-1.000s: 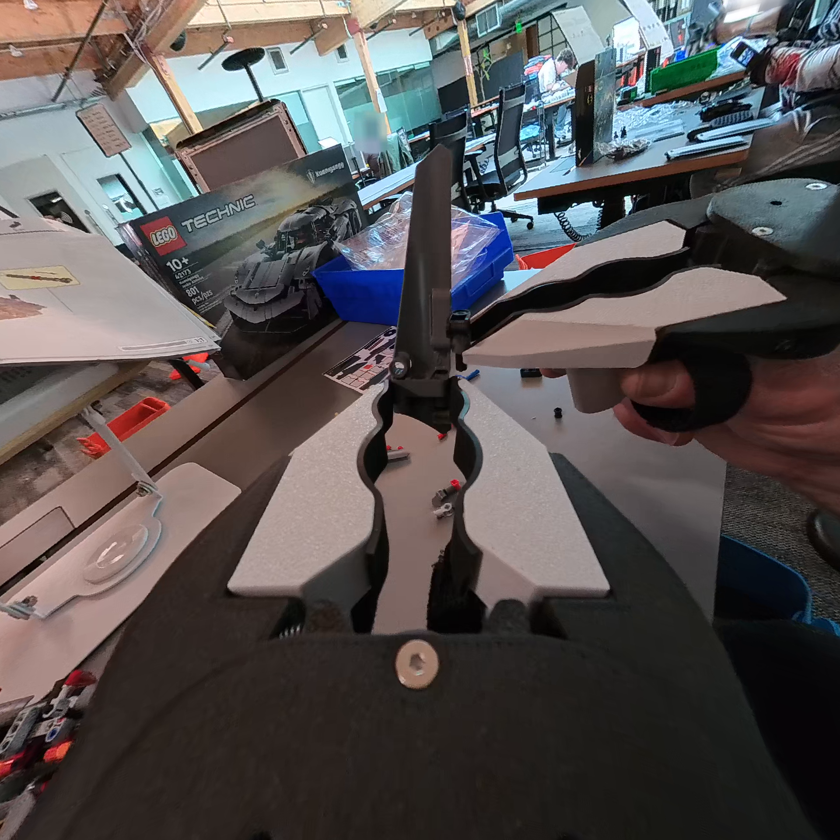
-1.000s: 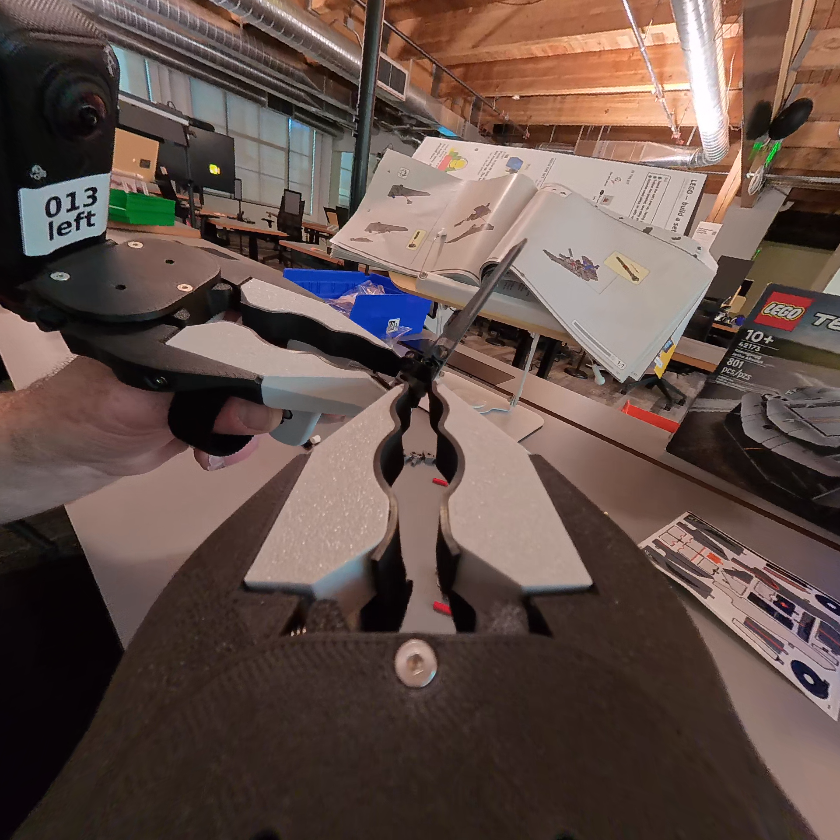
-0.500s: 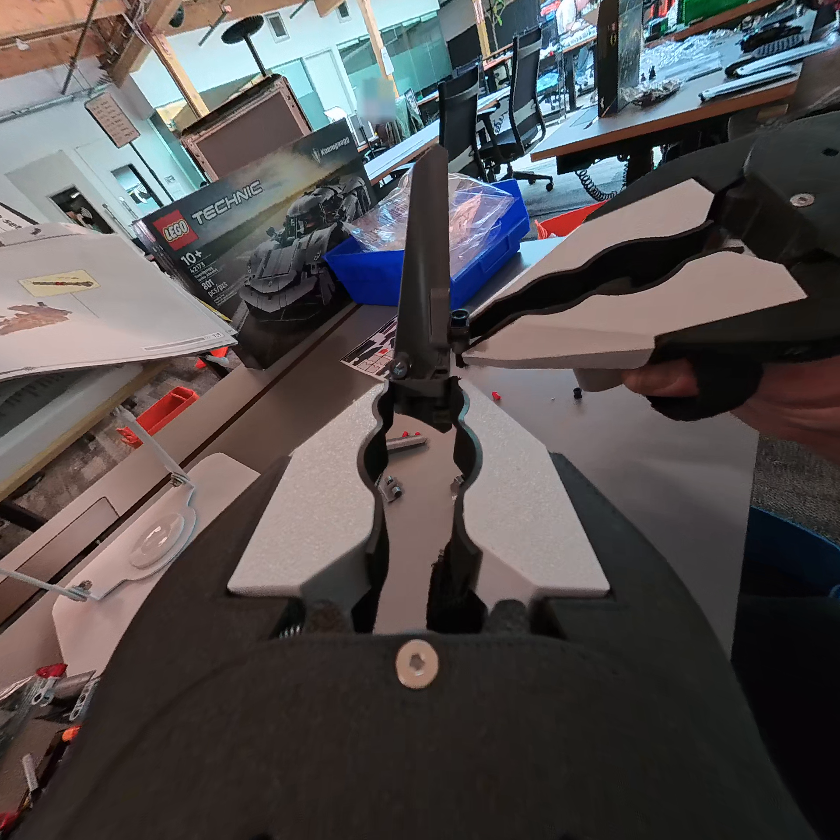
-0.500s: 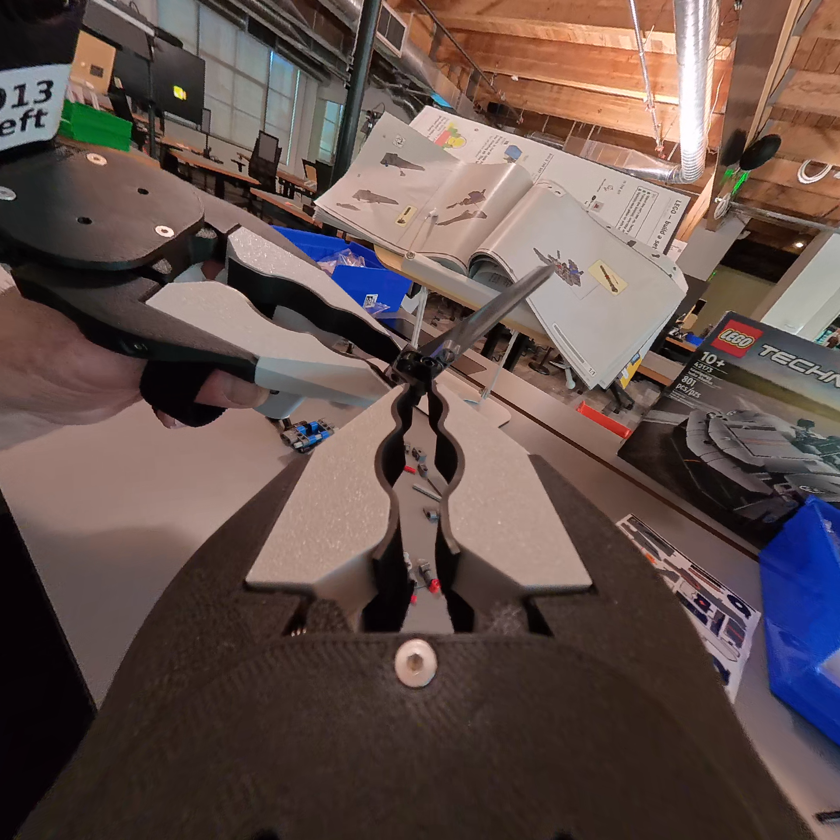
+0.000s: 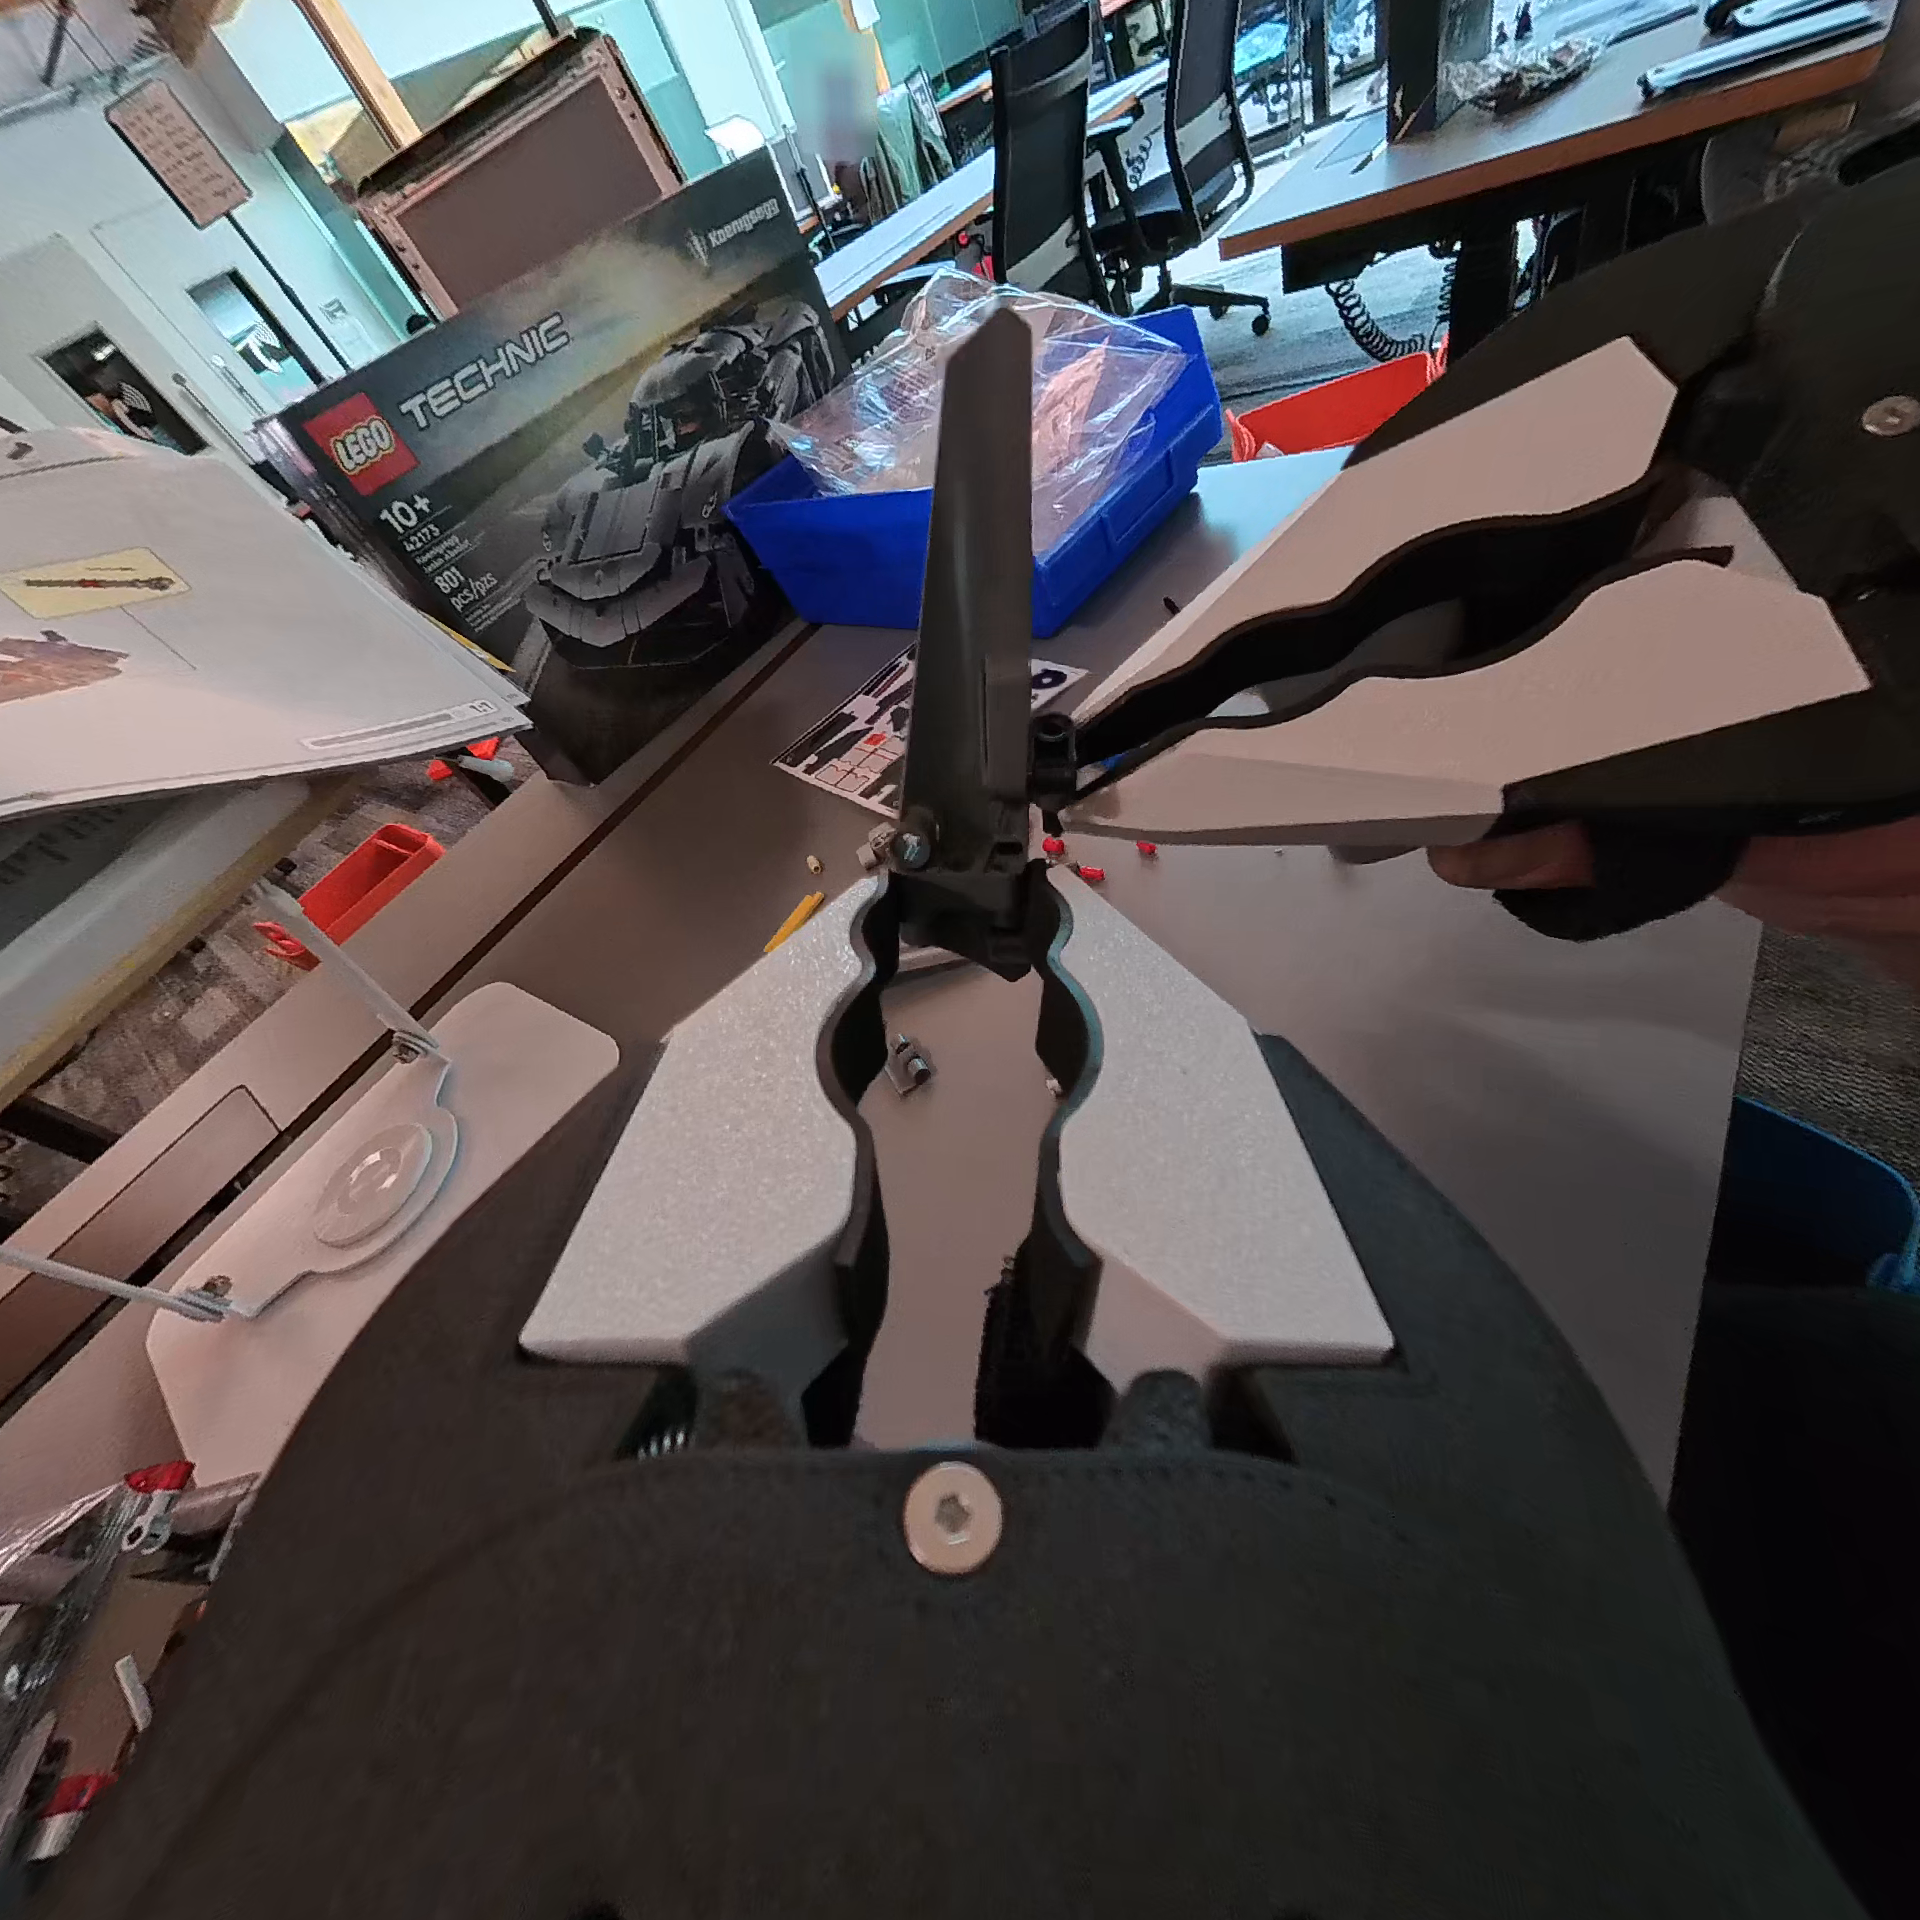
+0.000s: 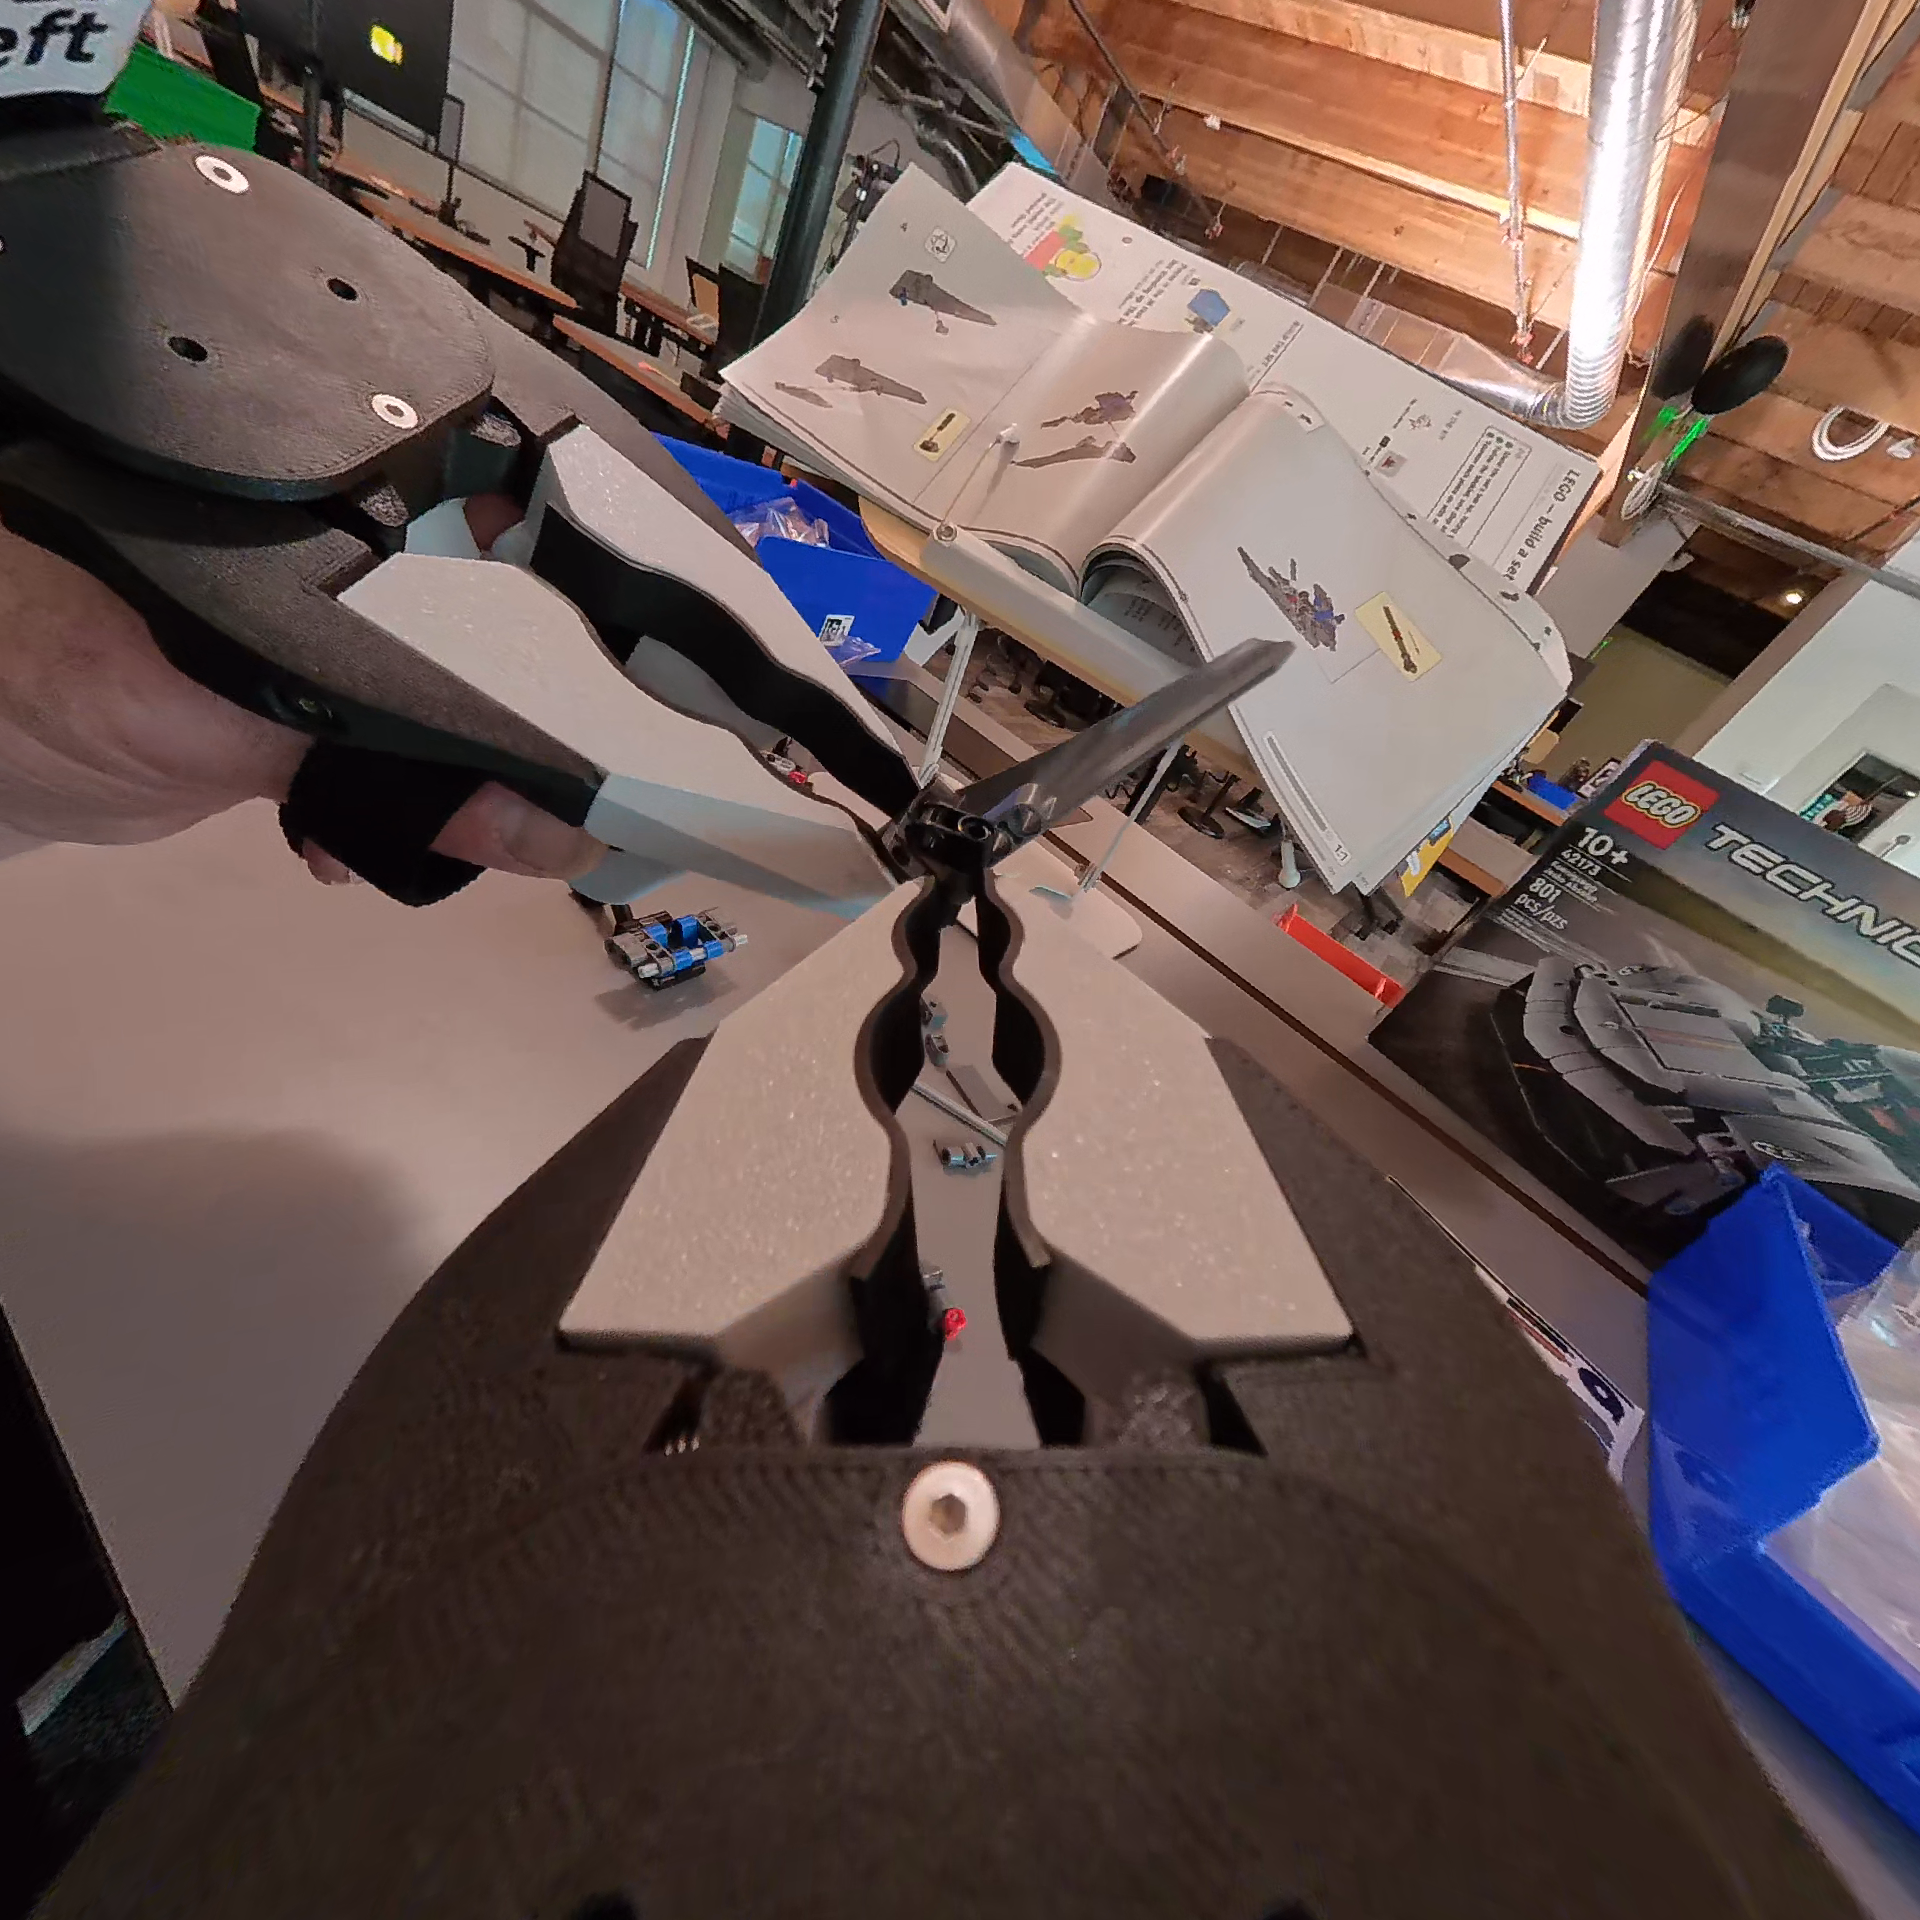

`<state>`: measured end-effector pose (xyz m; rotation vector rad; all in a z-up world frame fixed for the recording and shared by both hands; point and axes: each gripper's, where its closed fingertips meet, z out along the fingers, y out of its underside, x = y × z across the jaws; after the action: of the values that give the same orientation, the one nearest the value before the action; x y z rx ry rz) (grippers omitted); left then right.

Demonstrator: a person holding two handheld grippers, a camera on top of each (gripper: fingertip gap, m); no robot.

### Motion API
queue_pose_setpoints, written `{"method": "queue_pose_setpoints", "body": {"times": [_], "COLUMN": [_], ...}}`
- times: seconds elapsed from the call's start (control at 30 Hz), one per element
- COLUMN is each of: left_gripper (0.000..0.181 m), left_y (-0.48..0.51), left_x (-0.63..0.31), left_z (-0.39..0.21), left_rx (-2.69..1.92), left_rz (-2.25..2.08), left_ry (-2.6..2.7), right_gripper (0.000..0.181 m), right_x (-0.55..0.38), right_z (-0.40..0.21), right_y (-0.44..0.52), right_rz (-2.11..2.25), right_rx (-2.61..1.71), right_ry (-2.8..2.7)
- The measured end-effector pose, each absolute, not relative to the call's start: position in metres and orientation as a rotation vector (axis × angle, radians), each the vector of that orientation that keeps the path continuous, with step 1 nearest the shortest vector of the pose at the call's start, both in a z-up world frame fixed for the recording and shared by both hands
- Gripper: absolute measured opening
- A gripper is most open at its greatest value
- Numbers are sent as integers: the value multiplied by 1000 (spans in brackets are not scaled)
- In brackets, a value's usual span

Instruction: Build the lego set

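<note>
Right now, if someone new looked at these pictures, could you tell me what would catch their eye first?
First, the long dark grey panel piece held up in the middle of the left wrist view, clamped at its base by the left gripper. The right gripper comes in from the right, pinching a small black connector against the panel's base. Behind stand the set's box and a blue bin with a clear bag, left and centre.

Office chairs (image 5: pixel 1049 197) stand at long wooden desks (image 5: pixel 1538 135) well behind the work table — one desk bears a dark monitor (image 6: pixel 343 52). Overhead run timber beams (image 6: pixel 1299 156) and a silver duct (image 6: pixel 1610 208); green bins (image 6: pixel 182 99) sit far off.
</note>
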<state>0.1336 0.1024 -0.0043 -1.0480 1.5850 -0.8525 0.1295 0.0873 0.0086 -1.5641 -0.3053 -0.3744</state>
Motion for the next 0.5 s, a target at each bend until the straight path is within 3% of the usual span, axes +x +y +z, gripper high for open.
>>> {"method": "queue_pose_setpoints", "body": {"times": [0.5], "left_gripper": [21], "left_y": [106], "left_x": [134], "left_z": [-12], "left_rx": [-1139], "left_rz": [-1005], "left_ry": [1610], "right_gripper": [10], "right_x": [126], "right_z": [8], "right_y": [87], "right_rz": [-329], "right_rx": [-1573], "right_ry": [-306]}}
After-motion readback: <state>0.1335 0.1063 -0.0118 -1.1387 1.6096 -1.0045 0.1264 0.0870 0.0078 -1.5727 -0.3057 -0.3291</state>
